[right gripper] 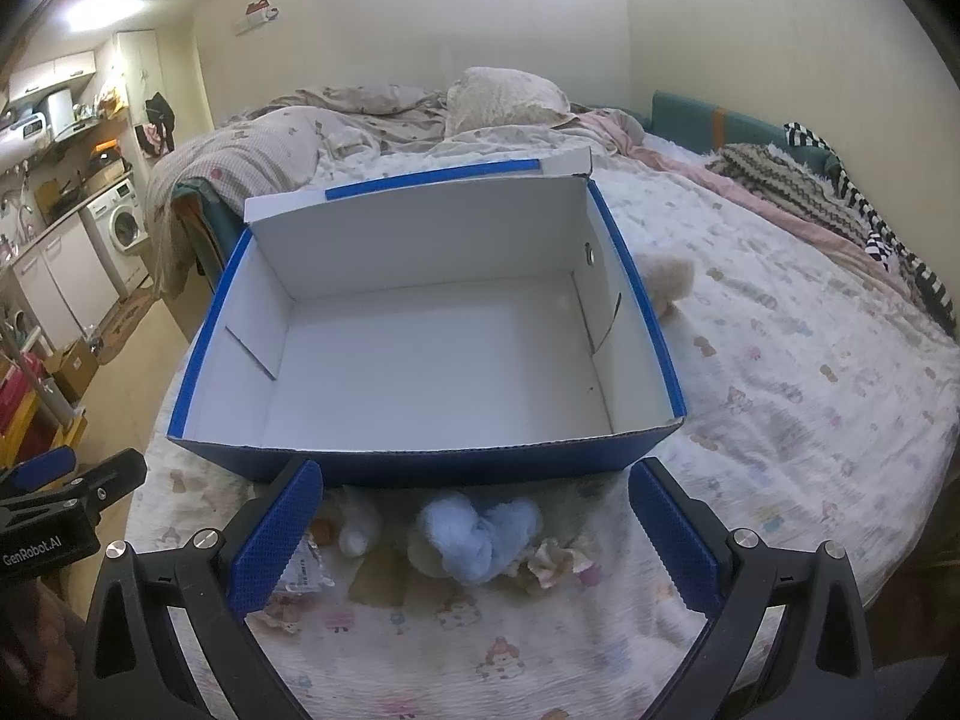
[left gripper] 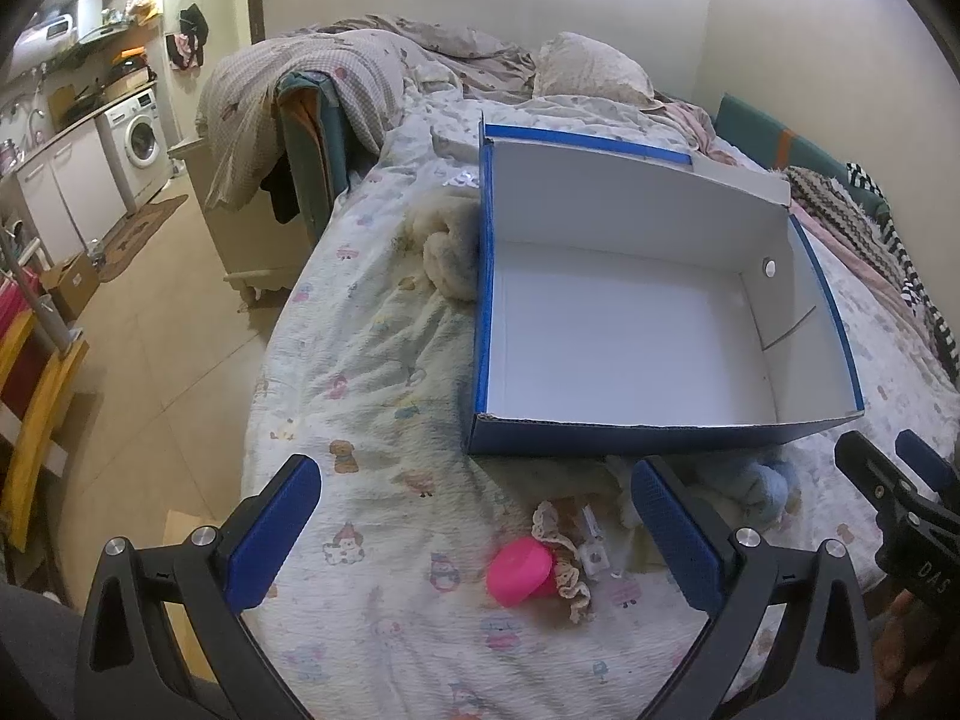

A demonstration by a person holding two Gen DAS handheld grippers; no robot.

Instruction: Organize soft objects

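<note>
Open blue box [right gripper: 420, 462] with a white interior, upright and empty on the bed, its far flap raised. Light-blue plush [right gripper: 474, 540], fluffy and crumpled, lies on the sheet just in front of the box's near wall, touching a cream plush [right gripper: 423, 558] on its left. A lace-edged cloth [right gripper: 555, 561] lies just right of the blue plush. A beige fluffy plush [left gripper: 447, 258] lies against the box's left wall; another beige plush [right gripper: 669, 279] lies beside the right wall. A pink cap [left gripper: 519, 570] lies near the lace frill.
</note>
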